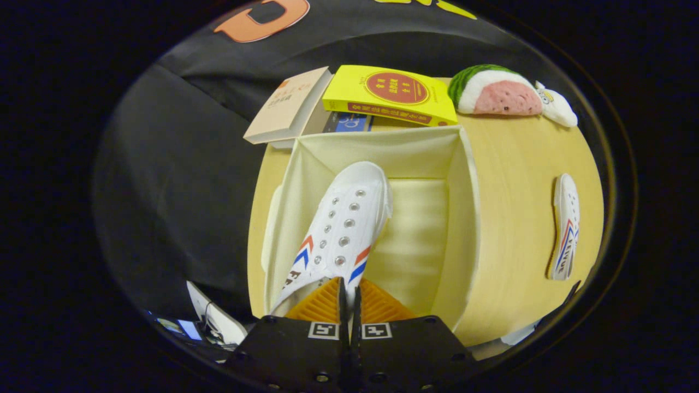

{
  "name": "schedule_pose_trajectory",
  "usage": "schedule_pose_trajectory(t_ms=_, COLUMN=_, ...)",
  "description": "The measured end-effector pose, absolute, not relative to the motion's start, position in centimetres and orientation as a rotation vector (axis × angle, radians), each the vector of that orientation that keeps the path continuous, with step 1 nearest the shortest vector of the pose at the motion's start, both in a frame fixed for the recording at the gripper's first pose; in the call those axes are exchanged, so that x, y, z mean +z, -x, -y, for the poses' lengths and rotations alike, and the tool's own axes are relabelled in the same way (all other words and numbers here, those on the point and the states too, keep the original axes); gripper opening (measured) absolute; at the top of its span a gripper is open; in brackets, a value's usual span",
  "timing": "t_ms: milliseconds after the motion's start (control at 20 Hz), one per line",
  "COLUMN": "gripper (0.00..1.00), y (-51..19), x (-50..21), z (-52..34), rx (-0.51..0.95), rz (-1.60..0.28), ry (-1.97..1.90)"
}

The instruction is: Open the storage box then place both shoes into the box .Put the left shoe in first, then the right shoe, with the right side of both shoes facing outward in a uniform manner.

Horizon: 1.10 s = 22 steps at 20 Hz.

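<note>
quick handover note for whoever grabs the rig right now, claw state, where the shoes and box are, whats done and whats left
Claw: shut on the first shoe, pinching it at the heel end, toe pointing away, held inside the open storage box.
Second shoe: lying on its side on the wooden table, beyond the box's right wall.
Done: box opened, first shoe carried into it.
Left: release the first shoe, then fetch the second and place it alongside, facing the same way.

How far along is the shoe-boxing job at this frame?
Done: the storage box stands open. In hand: the gripper is shut on one shoe, holding it inside the box. Left: the second shoe lies on the table beside the box.
</note>
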<state>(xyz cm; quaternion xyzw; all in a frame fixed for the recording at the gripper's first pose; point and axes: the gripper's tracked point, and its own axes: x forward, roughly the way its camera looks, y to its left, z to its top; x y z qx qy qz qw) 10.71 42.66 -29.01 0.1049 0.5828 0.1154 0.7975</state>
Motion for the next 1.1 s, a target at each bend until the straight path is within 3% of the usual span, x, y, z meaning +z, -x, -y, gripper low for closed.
schedule_pose_trajectory(t_ms=500, gripper=0.01, y=-11.4, x=-34.7, z=-44.4, rx=0.198, rz=-1.323, ry=-0.162)
schedule_pose_trajectory(t_ms=800, gripper=0.1, y=-10.9, x=-35.3, z=-44.9, rx=0.27, rz=-1.379, ry=-0.067)
schedule_pose_trajectory(t_ms=900, gripper=0.24, y=-10.6, x=-34.3, z=-45.2, rx=0.344, rz=-1.398, ry=-0.031)
schedule_pose_trajectory(t_ms=950, gripper=0.44, y=-10.3, x=-33.5, z=-44.9, rx=0.356, rz=-1.403, ry=-0.012)
schedule_pose_trajectory(t_ms=1050, gripper=0.72, y=-9.7, x=-31.6, z=-44.3, rx=0.382, rz=-1.407, ry=0.003)
schedule_pose_trajectory(t_ms=1100, gripper=0.81, y=-9.8, x=-30.7, z=-44.1, rx=0.414, rz=-1.378, ry=0.023)
